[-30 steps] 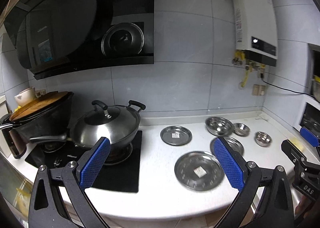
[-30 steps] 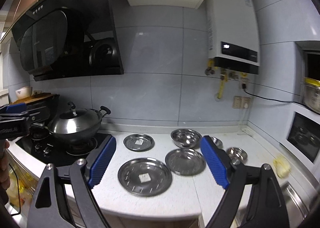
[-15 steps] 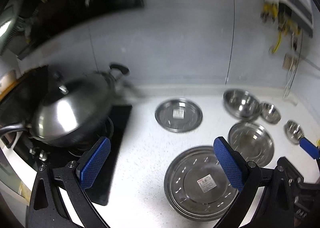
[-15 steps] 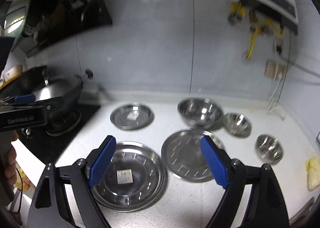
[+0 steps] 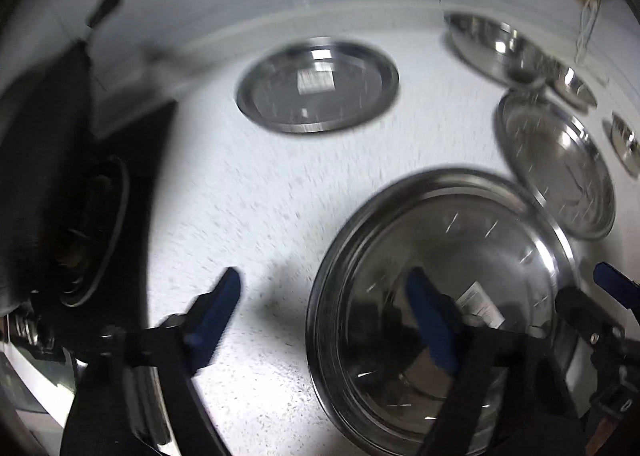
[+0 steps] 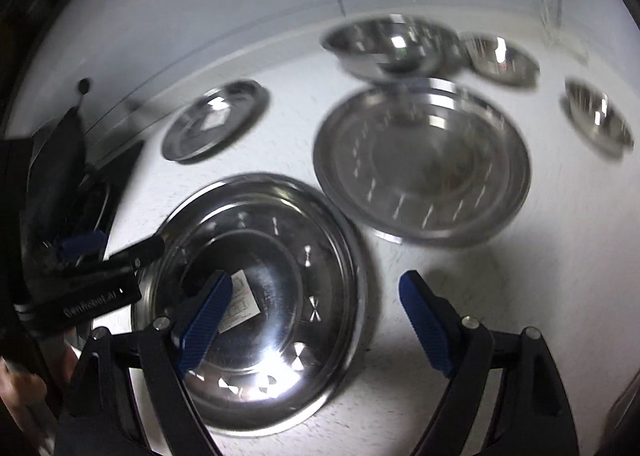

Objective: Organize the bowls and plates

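Both grippers straddle opposite rims of the big plate (image 6: 280, 296): left gripper (image 5: 328, 320) has just been closing but isn't pinching yet, right gripper (image 6: 316, 316) gapes open. Bare table (image 5: 248, 191) sits upper left in the left view.

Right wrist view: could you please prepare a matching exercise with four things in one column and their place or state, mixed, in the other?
1 largest plate
2 smallest plate
3 biggest bowl
4 right tool

a behind the middle plate, by the wall
b nearest the camera
c far left, toward the wall
d open, gripping nothing

Pairs: 1-b, 2-c, 3-a, 4-d
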Tool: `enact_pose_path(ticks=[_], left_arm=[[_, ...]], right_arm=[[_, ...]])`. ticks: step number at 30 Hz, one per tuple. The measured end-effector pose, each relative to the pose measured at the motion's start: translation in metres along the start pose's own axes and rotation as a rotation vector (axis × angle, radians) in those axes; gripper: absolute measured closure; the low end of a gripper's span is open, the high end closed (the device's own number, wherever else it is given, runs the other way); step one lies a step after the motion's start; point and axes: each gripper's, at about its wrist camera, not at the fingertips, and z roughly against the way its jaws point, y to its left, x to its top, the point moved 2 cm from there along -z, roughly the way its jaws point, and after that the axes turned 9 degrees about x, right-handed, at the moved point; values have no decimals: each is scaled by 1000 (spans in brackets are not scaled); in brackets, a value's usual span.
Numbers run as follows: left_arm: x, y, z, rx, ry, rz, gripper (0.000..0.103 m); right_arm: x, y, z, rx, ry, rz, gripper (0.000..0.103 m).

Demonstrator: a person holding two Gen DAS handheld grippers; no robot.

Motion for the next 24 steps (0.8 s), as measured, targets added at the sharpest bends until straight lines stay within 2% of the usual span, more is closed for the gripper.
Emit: enact_pose_path(ticks=[3, 4, 5, 6, 9, 11, 12, 13, 17, 24], left_arm=[[-3, 1, -18, -38, 93, 2, 57], [-4, 1, -23, -53, 120, 9, 60], [-4, 2, -23, -66, 113, 25, 61], [-4, 2, -24, -69, 119, 33, 62], [-2, -5, -22, -61, 126, 25, 74], [-2, -6, -21, -39, 126, 30, 74], [-1, -5, -22, -35, 126, 41, 76], [-1, -4, -21, -21, 129, 50, 82], [-2, -2, -18, -26, 138, 46, 84], [-2, 8, -18, -50, 165, 82, 88]], right_arm=[[-3, 0, -9, -7, 31, -43, 21], [-3, 1, -11, -8, 39, -42, 26], [-4, 1, -14, -11, 48, -39, 30], [-3, 2, -17, -18, 64, -35, 39], [1, 1, -21, -53, 76, -10, 53], [6, -4, -22, -81, 85, -2, 71], [8, -7, -23, -94, 90, 0, 84], [11, -13, -22, -89, 97, -10, 91], [17, -17, -24, -68, 134, 7, 93], [18, -25, -22, -23, 138, -19, 94]])
